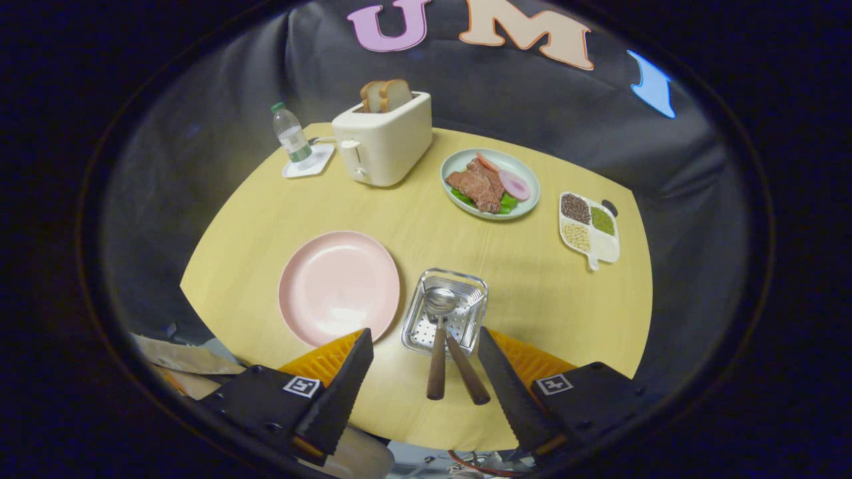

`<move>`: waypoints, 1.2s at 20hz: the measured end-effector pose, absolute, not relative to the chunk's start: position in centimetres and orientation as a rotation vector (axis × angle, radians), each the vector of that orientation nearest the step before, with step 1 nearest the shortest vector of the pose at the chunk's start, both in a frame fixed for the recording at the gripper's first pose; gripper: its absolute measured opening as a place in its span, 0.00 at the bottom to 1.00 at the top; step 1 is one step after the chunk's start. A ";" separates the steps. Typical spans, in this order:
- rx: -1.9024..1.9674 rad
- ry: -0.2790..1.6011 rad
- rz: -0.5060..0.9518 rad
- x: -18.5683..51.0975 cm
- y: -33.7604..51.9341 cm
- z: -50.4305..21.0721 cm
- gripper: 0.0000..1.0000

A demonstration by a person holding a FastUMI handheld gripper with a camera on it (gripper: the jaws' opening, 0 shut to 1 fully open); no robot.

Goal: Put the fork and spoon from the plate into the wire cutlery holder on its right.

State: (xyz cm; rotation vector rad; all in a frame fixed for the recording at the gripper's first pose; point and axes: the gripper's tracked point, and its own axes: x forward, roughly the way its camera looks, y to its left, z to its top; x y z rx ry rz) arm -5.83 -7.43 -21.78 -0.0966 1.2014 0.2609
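Hand-held gripper [426, 346] gapes empty around two wooden handles [452, 372]; fork head hidden in holder [444, 311].

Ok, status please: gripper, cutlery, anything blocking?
Gripper open, holding nothing. Fork and spoon both in holder, handles between the fingers. Plate bare. Nothing blocking.

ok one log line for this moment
tongs: open, holding nothing | fork and spoon: in holder | plate: bare
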 end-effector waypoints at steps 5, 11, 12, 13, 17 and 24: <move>-0.027 0.940 0.236 -3.6 -4.4 -17.6 1.00; -0.010 0.601 0.141 -1.5 -2.7 -11.8 1.00; -0.012 0.547 0.128 -1.3 -2.6 -10.9 1.00; -0.026 0.497 0.110 -1.2 -2.6 -10.2 1.00; -0.026 0.332 0.076 -0.9 -1.2 -8.0 1.00; 0.039 0.226 0.035 -0.4 -1.0 -6.9 1.00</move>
